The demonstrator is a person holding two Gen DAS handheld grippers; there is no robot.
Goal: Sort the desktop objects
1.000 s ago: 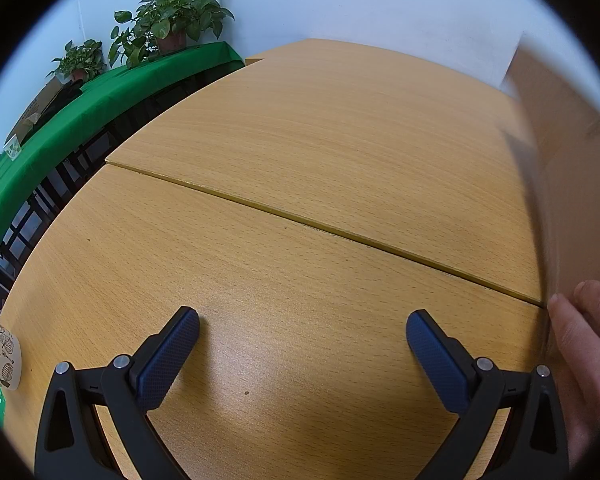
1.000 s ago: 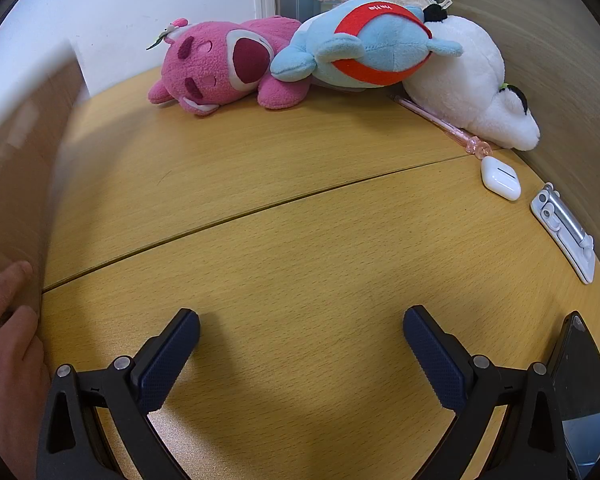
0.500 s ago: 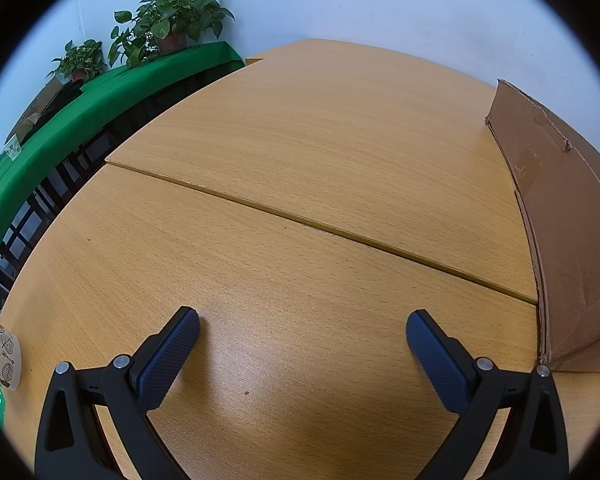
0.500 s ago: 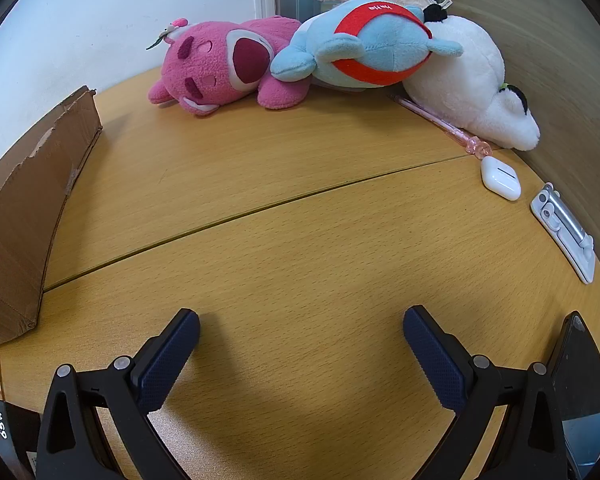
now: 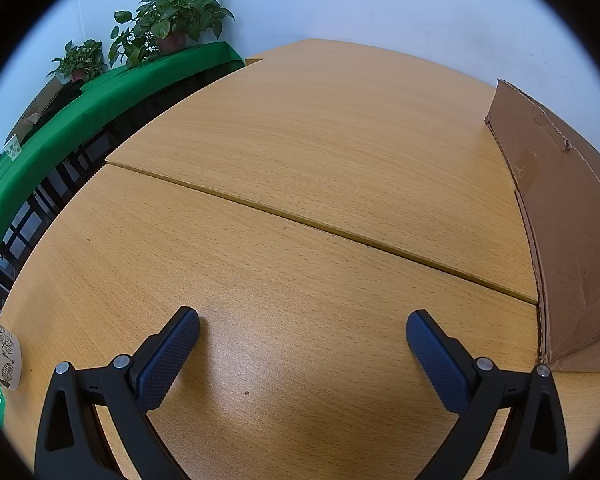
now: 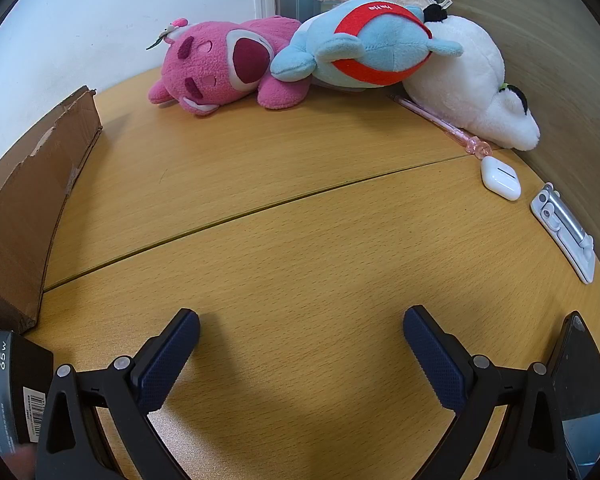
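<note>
- My left gripper hangs over bare desk with its fingers spread wide and nothing between them; my right gripper is the same, spread and empty, low above the wood.
- The things to sort sit along the desk's far and right edges in the right wrist view: the pink plush, the blue plush lying partly on it and on the white plush, the pink pen just beside the white plush, then the white earbud case and the silver clip stand near the right edge.
- The cardboard box stands at the left side; I judge it the likely bin, though I cannot tell.
- Risk: the plushes lean on each other, so pulling one may drag or roll the others, and the pen could be swept along.
- Risk: the earbud case looks smooth and rounded; a pinch off its middle may squirt it toward the desk edge.
- Risk: the dark phone lies right by my right finger, and the black carton by my left one; a careless swing could knock either.
- Risk: the box wall looks torn and floppy, so a brush from either gripper might shove it.
</note>
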